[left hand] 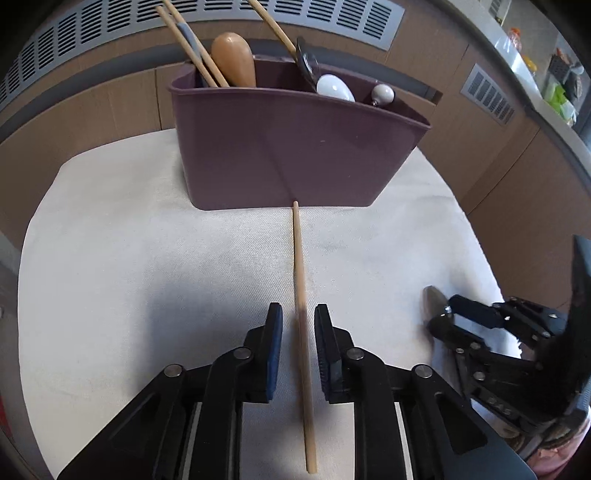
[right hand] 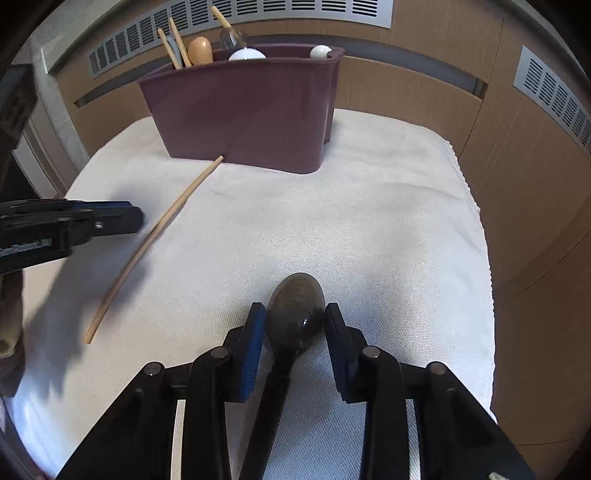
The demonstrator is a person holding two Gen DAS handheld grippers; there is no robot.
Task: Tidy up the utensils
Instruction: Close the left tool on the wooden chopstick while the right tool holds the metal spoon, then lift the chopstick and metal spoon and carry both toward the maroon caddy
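Note:
A single wooden chopstick (left hand: 301,295) lies on the white cloth, its far tip touching the foot of the purple utensil holder (left hand: 295,147). My left gripper (left hand: 298,317) is open and straddles the chopstick, with a gap on each side. In the right wrist view the same chopstick (right hand: 155,236) curves past the left gripper (right hand: 135,219). A dark spoon (right hand: 295,310) rests on the cloth, bowl pointing away. My right gripper (right hand: 295,314) has both pads against the sides of the bowl. From the left wrist view, the spoon (left hand: 433,298) tip shows ahead of the right gripper (left hand: 445,314).
The purple utensil holder (right hand: 243,107) stands at the cloth's far side with several chopsticks, a wooden spoon (left hand: 234,59), a dark ladle and white spoons in it. Wooden panels with vent grilles (right hand: 258,11) rise behind. The cloth (right hand: 388,221) ends at an edge on the right.

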